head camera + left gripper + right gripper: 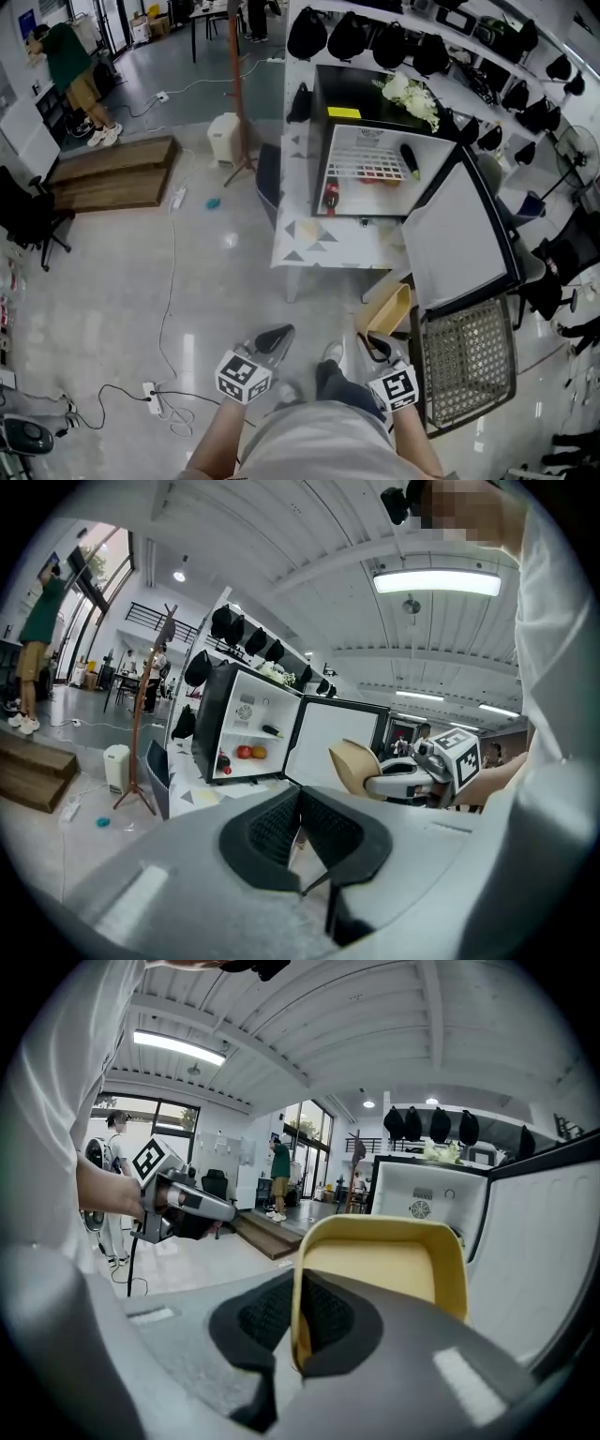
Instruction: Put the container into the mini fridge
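Note:
The black mini fridge stands on a small table with a patterned cloth, its door swung wide open to the right. Inside are a red bottle, red and orange items on a shelf and a dark bottle. My right gripper is shut on one wall of the yellow container, which fills the right gripper view and points at the fridge. My left gripper is held level beside it, shut and with nothing in it. Its view shows the fridge and the container too.
A wire mesh basket sits at my right, below the open door. White flowers top the fridge, under a rack of dark caps. A coat stand, white bin, wooden steps and floor cables lie left. A person stands far left.

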Demonstrator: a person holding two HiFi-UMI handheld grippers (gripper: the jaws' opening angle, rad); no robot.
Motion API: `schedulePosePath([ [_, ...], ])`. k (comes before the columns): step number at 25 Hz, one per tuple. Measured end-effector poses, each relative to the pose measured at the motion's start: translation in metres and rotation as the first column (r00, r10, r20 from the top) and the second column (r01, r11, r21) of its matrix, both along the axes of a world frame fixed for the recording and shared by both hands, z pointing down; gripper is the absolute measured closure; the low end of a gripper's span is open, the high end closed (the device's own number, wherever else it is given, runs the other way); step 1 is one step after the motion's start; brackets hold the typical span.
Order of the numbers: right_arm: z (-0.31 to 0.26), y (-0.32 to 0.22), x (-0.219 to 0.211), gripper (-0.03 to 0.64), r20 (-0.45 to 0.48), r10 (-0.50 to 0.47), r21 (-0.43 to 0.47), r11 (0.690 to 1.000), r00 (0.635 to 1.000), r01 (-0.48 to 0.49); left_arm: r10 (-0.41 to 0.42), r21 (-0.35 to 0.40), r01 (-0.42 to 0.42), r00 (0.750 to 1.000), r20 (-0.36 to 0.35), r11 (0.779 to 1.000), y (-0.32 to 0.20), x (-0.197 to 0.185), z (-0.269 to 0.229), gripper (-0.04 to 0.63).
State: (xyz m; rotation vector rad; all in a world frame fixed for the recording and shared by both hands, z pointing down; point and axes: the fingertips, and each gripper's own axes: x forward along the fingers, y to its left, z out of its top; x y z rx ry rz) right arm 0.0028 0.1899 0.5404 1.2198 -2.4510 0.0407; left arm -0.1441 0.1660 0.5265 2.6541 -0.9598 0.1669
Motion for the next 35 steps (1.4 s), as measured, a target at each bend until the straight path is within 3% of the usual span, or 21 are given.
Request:
schedulePosePath([
  [7,0.009,-0.046,0.014,0.611,-0.021,-0.02,0.003,1.0,1.0,0.02,0.003,-0.005,-0.003,1.0,0.02,1.0,-0.042,0.02,0.007,0.586],
  [21,0.008,-0.166,0.074,0.611,-0.003,-0.123,-0.025,0.992,0.992,0.123,-0.004,0.01,0.003,0.998,0.069,1.0,-0.16,0.103,-0.007,0.586],
  [30,0.005,-0.212,0.095,0.611,0.01,-0.227,-0.01,0.974,0.974,0.227,-0.052,0.014,0.051,0.995,0.084,0.999,-0.204,0.146,-0.008,0.586],
  [35,0.003,-0.232,0.104,0.611,0.021,-0.229,-0.008,0.973,0.973,0.229,-0.066,0.009,0.065,0.993,0.096,0.998,-0.216,0.155,-0.006,0.586],
])
